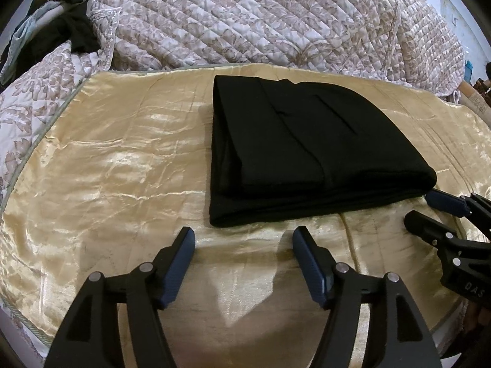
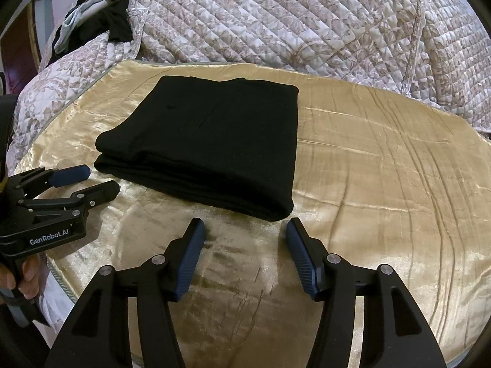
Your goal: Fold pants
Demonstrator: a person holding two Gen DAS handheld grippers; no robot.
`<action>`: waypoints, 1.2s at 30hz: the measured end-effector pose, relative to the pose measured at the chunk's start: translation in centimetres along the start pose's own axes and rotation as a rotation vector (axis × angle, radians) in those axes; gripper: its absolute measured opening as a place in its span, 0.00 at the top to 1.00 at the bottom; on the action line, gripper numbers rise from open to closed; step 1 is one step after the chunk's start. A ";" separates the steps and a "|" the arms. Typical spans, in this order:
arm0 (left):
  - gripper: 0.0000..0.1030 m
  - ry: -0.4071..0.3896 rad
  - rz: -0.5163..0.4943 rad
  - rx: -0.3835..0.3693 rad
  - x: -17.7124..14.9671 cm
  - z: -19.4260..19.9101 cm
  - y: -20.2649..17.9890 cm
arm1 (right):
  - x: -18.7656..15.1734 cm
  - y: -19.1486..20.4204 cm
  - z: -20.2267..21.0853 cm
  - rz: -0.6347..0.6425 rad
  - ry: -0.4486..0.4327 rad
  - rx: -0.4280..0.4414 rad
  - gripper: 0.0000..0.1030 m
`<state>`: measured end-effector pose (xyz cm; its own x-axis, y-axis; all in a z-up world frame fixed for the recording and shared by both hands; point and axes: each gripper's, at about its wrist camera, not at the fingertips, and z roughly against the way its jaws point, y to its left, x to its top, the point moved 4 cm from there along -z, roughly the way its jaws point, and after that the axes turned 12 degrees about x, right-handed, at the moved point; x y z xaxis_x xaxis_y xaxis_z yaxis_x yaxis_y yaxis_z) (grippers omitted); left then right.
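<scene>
Looking along your left gripper (image 1: 244,239), you hold its fingers spread wide with nothing between them, just short of the near edge of the black pants (image 1: 307,153), which lie folded into a compact stack on the gold satin cover (image 1: 107,168); your right gripper (image 1: 429,211) sits off to the right, beside the stack's near corner, lettered "DAS". From your right gripper's (image 2: 245,233) own view, its fingers are likewise parted and empty, the pants (image 2: 208,141) just ahead and slightly left, and your left gripper (image 2: 98,181) at far left reads "GenRobot.AI". The fold looks finished, so I judge you should draw both back level, clear of the near edge, to avoid dragging the layers askew.
</scene>
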<state>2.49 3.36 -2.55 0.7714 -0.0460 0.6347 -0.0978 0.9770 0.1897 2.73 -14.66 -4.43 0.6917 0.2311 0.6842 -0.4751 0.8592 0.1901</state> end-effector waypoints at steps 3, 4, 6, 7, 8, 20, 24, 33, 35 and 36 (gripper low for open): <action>0.32 0.001 0.001 0.001 0.0 0.0 -0.1 | 0.0 0.0 0.0 0.001 0.001 -0.001 0.45; 0.32 0.001 0.002 0.001 0.0 0.1 -0.1 | 0.0 0.0 0.0 0.001 0.000 -0.001 0.45; 0.32 0.003 0.000 0.001 -0.1 0.0 -0.1 | 0.0 0.0 0.0 0.001 0.000 0.000 0.44; 0.32 0.005 0.000 0.000 -0.1 0.0 -0.1 | 0.0 0.0 0.0 0.001 0.000 -0.001 0.44; 0.32 0.006 0.000 0.000 -0.1 -0.1 -0.1 | 0.0 0.0 0.0 0.001 0.000 -0.001 0.44; 0.30 0.011 -0.006 0.002 -0.2 -0.2 0.0 | 0.0 0.0 -0.1 0.001 0.000 -0.003 0.42; 0.29 0.016 -0.004 -0.001 -0.1 -0.2 0.2 | 0.0 0.1 -0.1 0.001 -0.001 -0.003 0.42; 0.29 0.020 -0.001 -0.002 -0.1 -0.2 0.3 | -0.1 0.1 -0.1 0.000 -0.001 -0.005 0.42; 0.29 0.020 -0.001 -0.002 -0.1 -0.3 0.3 | -0.1 0.1 -0.1 0.000 -0.002 -0.005 0.42; 0.29 0.020 -0.001 -0.002 -0.1 -0.3 0.3 | 0.0 0.1 -0.1 0.000 -0.002 -0.005 0.42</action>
<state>2.56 3.70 -2.75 0.7840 -0.0432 0.6192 -0.0953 0.9773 0.1889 2.74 -14.55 -4.52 0.6907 0.2304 0.6855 -0.4726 0.8613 0.1867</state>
